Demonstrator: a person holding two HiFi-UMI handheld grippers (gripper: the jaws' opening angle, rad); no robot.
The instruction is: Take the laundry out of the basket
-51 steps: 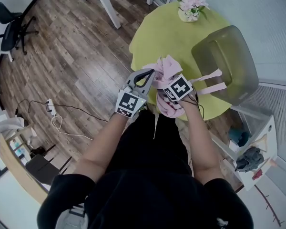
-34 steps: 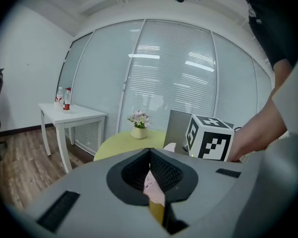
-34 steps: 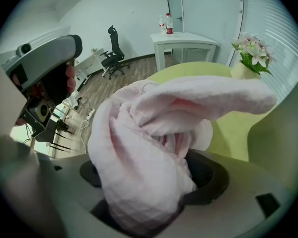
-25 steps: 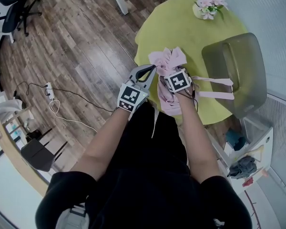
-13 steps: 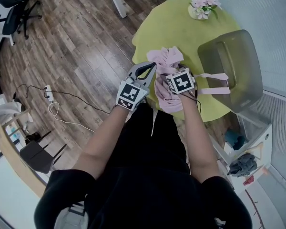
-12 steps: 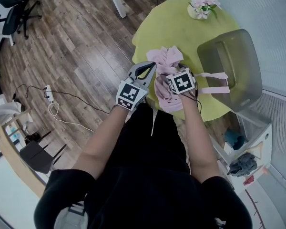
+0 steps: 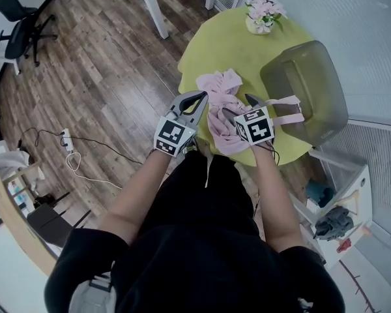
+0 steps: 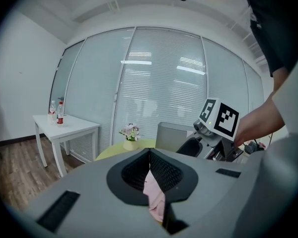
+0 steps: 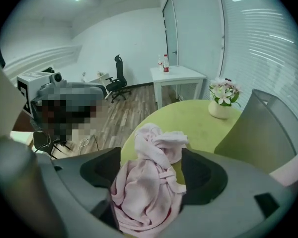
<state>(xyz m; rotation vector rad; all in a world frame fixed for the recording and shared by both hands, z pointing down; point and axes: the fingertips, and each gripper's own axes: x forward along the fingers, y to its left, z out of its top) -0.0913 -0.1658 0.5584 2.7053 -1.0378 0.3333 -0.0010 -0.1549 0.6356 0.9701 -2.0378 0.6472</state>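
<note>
head view: the pink garment [image 7: 220, 106] lies bunched on the round yellow-green tabletop [image 7: 228, 38], just left of the basket [image 7: 304, 93], with one strap trailing to the basket's rim. it looks nearly out, so the step in hand seems to be pulling it clear. next, i judge, draw away from the basket until the strap comes free.

left gripper view: the left tool [image 8: 150, 153] is clenched on a thin fold of soft pink cloth.

right gripper view: the right tool [image 9: 151, 155] is released, jaws spread round the crumpled, knotted bundle. the basket is smooth, grey, translucent plastic with rounded corners.
</note>
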